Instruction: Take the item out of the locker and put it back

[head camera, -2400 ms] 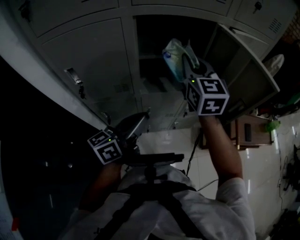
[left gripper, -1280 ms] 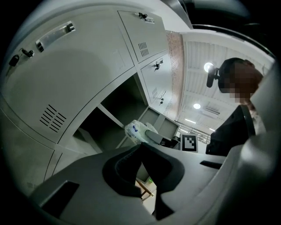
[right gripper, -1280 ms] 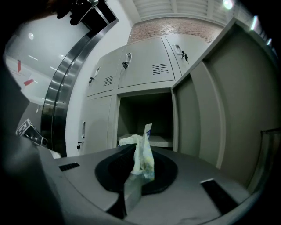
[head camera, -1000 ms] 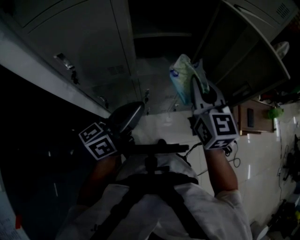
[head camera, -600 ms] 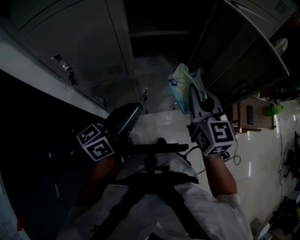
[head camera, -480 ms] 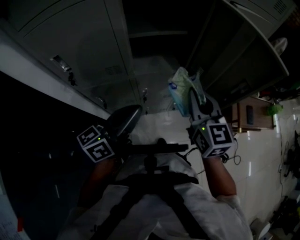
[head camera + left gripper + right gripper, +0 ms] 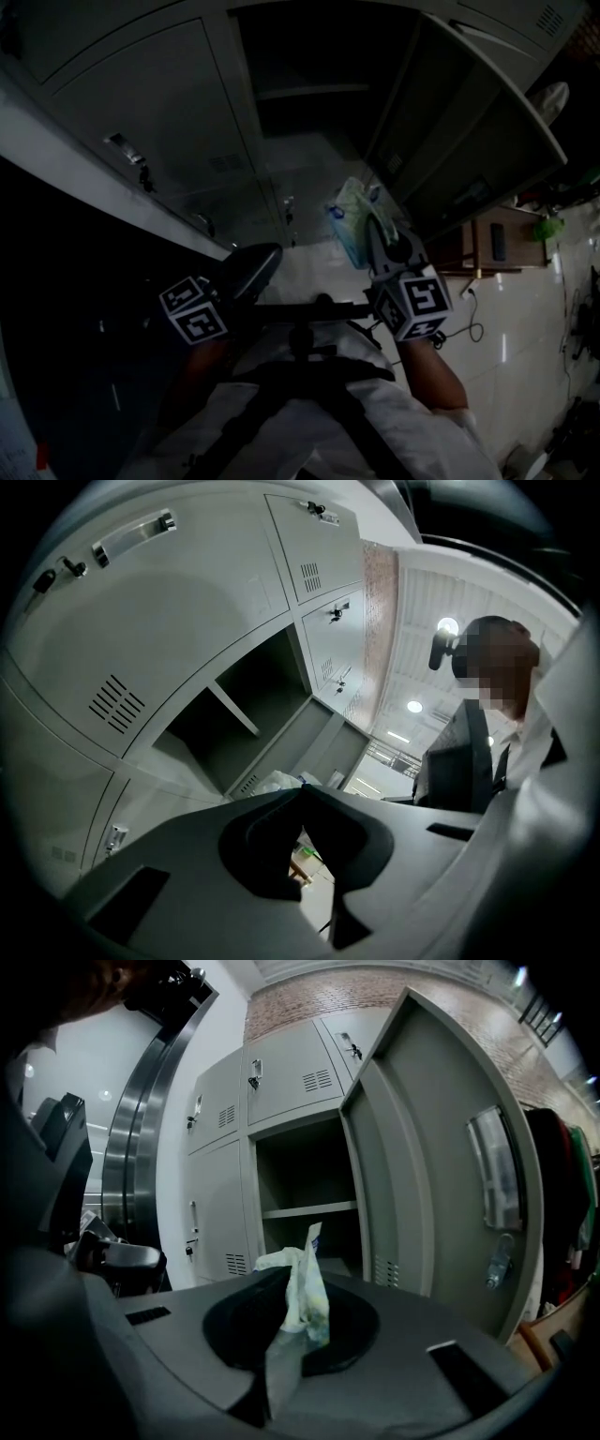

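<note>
Two grippers in dim head view: right gripper [image 7: 373,239] pinches crumpled packet [image 7: 349,214] in front of open locker [image 7: 309,89], outside compartment. Left gripper [image 7: 246,274] low, tips lost in gloom.
Left gripper view: jaws together, nothing between.
Right gripper view: jaws tight on packet, print unreadable, lower end hidden between jaws.
</note>
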Available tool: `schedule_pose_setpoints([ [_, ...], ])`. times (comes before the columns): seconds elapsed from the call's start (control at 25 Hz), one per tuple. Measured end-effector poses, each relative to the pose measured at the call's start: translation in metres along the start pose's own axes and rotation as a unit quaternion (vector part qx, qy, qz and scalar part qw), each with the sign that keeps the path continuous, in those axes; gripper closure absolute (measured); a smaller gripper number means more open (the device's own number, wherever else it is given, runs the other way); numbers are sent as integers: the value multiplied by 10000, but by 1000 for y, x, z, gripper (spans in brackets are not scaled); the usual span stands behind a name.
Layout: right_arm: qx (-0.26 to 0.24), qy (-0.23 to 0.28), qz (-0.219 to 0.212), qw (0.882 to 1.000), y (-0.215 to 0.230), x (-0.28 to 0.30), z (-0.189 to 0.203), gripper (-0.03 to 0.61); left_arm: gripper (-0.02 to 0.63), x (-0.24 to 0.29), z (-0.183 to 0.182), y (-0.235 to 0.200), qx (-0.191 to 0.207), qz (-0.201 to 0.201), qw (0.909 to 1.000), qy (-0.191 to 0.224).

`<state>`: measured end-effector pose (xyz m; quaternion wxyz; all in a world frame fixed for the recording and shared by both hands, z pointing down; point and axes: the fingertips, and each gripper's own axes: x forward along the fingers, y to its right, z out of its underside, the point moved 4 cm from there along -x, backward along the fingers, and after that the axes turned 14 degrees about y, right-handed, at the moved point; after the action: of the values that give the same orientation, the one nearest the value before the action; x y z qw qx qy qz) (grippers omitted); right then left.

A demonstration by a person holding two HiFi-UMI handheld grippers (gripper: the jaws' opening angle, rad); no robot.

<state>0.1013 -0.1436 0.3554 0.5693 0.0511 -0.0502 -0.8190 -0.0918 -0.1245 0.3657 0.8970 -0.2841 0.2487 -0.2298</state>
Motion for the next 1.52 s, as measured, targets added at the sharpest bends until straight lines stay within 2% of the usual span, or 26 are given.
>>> schedule_pose_setpoints([
  [0.44,64,-37,-73,9999,-3,2,5,563,621,-1,2,4,-59,135,9998,-99],
  [0.76,92,-80,-83,9999,-4,4,7,563,623,0,6,12,29,411,9989,-227],
  [0.92,99,-101,-89,9999,-3,5,10,563,621,1,4,15,43,532,9985,-150],
  [1.52,-107,-18,-188,9998,1,30,-2,563,621,-5,-6,3,96,235,9995,167],
])
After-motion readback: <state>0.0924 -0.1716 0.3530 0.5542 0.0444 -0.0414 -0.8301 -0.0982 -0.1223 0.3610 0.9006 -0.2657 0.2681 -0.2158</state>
